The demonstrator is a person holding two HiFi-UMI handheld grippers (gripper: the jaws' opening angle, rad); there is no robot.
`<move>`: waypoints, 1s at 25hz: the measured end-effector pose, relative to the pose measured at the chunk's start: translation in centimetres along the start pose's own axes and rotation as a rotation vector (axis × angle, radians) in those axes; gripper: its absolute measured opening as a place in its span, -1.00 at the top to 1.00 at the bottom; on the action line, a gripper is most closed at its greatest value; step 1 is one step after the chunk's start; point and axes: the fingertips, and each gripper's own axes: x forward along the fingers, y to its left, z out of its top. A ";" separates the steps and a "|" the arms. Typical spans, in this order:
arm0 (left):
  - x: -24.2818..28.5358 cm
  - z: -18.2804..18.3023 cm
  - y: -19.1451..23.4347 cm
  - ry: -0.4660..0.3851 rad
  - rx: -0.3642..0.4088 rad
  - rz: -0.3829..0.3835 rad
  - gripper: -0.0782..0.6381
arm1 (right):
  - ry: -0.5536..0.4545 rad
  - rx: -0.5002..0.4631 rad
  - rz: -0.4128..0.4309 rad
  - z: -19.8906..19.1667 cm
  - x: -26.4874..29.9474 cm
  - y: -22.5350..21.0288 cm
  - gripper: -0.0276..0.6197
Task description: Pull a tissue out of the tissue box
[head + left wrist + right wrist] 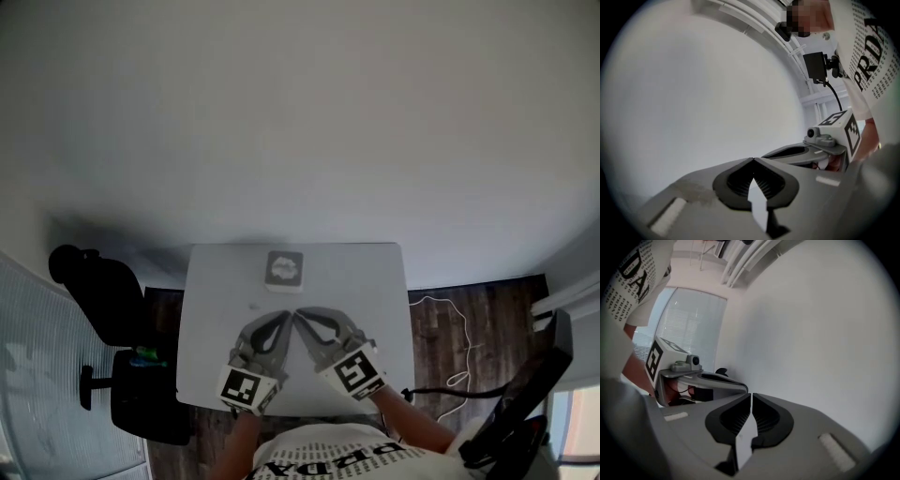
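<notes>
- Head view: the tissue box (284, 270) sits flat near the far edge of the white table (214, 291), in the upper middle of the tabletop, with a crumpled tuft of tissue showing at its opening (too small to tell more).
- Lower centre of the frame: the left gripper (278, 323) and the right gripper (306, 319) lie low over the table's near half. Their tips angle in towards each other and almost meet, well short of the box.
- Both forearms are cut off by the bottom edge, where a printed shirt (328, 457) fills the frame.
- Left gripper view: its jaws are closed tip to tip with nothing gripped. A pale sliver shows in the gap behind the pads; what it is cannot be told.
- Right gripper view: its jaws are likewise pressed together and empty, with the same pale sliver behind them.
- Each gripper view catches the other gripper's marker cube (844, 129) to one side, with a bare wall (811, 324) beyond; window blinds (689, 324) show at upper left of the right one.
- A black office chair (103, 291) stands left of the table and a white cable (457, 328) lies on the wooden floor (469, 309) at right.
</notes>
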 end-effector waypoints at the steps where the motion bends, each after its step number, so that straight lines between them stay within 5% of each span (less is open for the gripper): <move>1: -0.1 -0.1 0.2 0.003 -0.008 0.000 0.80 | 0.001 0.000 0.003 0.0 0.2 0.1 0.90; 25: 2.4 -3.7 8.9 0.054 -0.089 -0.084 0.80 | 0.134 -0.003 -0.031 -3.2 9.0 -2.0 0.76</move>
